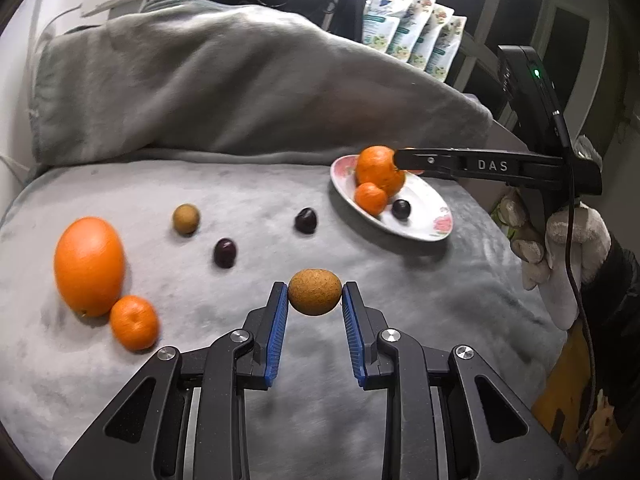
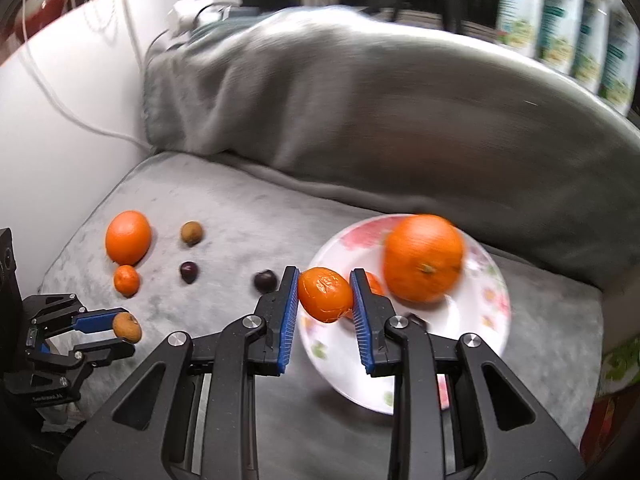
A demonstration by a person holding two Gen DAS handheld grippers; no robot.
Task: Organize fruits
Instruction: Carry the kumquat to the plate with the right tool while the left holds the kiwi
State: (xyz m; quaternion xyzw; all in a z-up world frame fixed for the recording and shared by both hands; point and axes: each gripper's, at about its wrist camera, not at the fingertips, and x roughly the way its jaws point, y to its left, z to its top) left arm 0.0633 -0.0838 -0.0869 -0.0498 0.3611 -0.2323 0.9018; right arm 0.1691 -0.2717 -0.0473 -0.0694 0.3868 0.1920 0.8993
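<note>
My left gripper (image 1: 315,294) is shut on a brown round fruit (image 1: 315,292), lifted off the grey blanket; it also shows at the left of the right wrist view as the left gripper (image 2: 125,330). My right gripper (image 2: 325,296) is shut on a small mandarin (image 2: 325,294) over the left rim of the flowered plate (image 2: 494,292). In the plate (image 1: 430,222) lie a big orange (image 1: 379,172), a mandarin (image 1: 371,199) and a dark fruit (image 1: 401,209). Loose on the blanket are a big orange (image 1: 89,266), a mandarin (image 1: 134,322), a brown fruit (image 1: 186,219) and two dark fruits (image 1: 225,253) (image 1: 306,220).
A grey blanket (image 1: 400,320) covers the seat, with a tall blanket-draped bolster (image 1: 240,88) behind it. Printed pouches (image 1: 416,28) stand at the back right. A gloved hand (image 1: 568,248) holds the right gripper's handle. A white wall with a cable (image 2: 60,92) bounds the left.
</note>
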